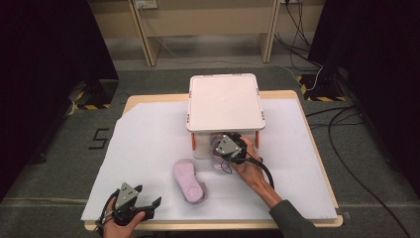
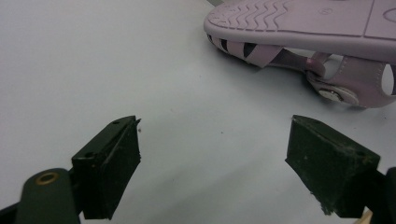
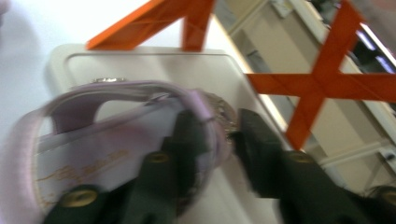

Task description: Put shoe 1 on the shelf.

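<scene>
The right gripper is at the front opening of a small white shoe rack with orange braces, which stands at the far middle of the white table. Its jaws are clenched on the strap of a lilac sandal (the right gripper view is blurred, but the strap with its round metal button clearly lies between the two black jaws). In this view the sandal is over the pale lower shelf of the rack; I cannot tell if it touches the shelf. In the high view the sandal shows partly under the rack's top, below the gripper.

The second lilac sandal lies upside down on the table, in front of the rack and a little to its left, with the sole up. The left gripper rests near the front edge of the table, just beside this sandal but not touching it. Its jaws are released and wide apart, with nothing between them; in the left gripper view the upturned sole lies beyond them.
</scene>
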Motion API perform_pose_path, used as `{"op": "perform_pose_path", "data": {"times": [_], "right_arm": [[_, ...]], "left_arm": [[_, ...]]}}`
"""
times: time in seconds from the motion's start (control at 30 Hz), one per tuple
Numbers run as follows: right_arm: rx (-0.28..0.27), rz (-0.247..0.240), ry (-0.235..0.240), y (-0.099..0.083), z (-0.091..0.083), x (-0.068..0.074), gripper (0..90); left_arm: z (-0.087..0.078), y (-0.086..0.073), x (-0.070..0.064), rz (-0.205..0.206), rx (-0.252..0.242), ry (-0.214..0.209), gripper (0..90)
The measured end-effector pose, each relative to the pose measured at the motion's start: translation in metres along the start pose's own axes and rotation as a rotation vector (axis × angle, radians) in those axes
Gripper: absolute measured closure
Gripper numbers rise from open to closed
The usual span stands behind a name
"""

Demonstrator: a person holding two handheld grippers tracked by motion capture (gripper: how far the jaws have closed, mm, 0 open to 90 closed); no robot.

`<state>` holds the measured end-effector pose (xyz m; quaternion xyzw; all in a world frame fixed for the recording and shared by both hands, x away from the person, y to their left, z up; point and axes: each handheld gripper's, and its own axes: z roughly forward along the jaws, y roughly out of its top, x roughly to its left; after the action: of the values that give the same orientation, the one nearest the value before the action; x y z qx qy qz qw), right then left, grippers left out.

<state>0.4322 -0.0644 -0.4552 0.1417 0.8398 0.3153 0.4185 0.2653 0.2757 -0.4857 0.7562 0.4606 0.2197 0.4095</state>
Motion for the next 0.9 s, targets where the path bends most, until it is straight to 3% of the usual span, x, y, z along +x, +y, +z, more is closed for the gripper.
{"op": "perform_pose_path", "data": {"times": [0.07, 0.2, 0.33, 0.43, 0.67, 0.83, 0.9], "right_arm": [[0.002, 0.006, -0.005, 0.000, -0.005, -0.001, 52.4], [-0.037, 0.102, 0.016, 0.000, -0.026, -0.004, 45.0], [-0.088, 0.255, 0.097, -0.006, -0.050, -0.005, 38.4], [-0.084, 0.333, 0.155, -0.015, -0.061, 0.002, 30.4], [-0.011, 0.387, 0.220, -0.039, -0.058, 0.021, 23.5], [0.056, 0.363, 0.244, -0.041, -0.042, 0.037, 22.4], [0.068, 0.352, 0.248, -0.039, -0.036, 0.042, 25.9]], "left_arm": [[0.000, 0.000, 0.000, 0.001, 0.004, 0.000, 16.6], [0.001, 0.000, -0.001, -0.001, 0.003, -0.001, 16.6], [0.001, 0.000, -0.001, -0.001, 0.004, 0.001, 16.6], [0.001, 0.000, -0.001, 0.000, 0.005, -0.002, 16.6], [0.001, 0.000, -0.001, 0.005, 0.009, -0.004, 16.6], [0.001, 0.000, -0.001, 0.006, 0.009, -0.003, 16.6], [0.001, 0.000, -0.001, 0.007, 0.009, -0.003, 16.6]]}}
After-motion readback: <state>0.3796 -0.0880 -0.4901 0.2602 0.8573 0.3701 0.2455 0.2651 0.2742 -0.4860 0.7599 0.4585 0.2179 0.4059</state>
